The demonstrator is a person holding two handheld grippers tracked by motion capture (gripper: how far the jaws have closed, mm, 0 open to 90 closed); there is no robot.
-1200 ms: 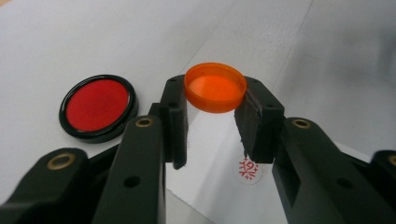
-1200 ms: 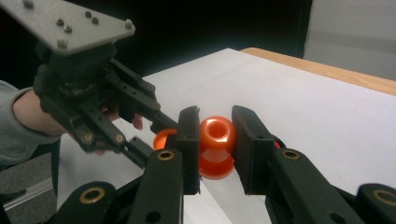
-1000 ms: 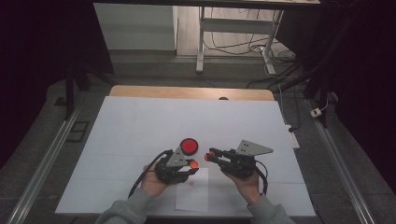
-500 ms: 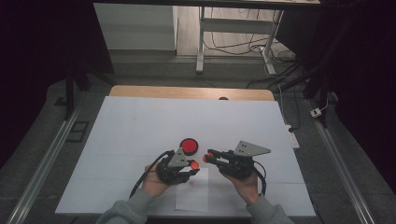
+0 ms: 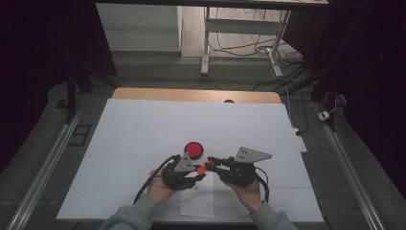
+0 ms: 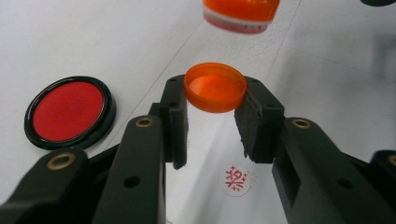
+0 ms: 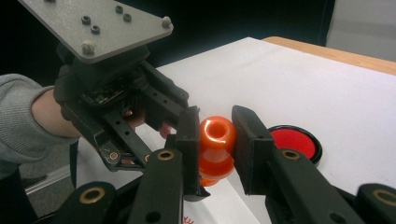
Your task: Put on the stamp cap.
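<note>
Risk: cap (image 6: 215, 87) sits only at my left gripper (image 6: 212, 116) pad tips, so a bump from the stamp (image 7: 216, 147) while recapping could pop it out, onto the red ink pad (image 5: 194, 149) or the paper sheet (image 5: 197, 203). Misalignment would cause that. Left jaws closed on the orange cap; right gripper (image 7: 215, 140) clamped on the orange stamp body, just beside it above the white table (image 5: 143, 129).

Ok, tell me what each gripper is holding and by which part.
Left gripper clamps the orange cap by its sides; right gripper clamps the orange stamp around its body.
</note>
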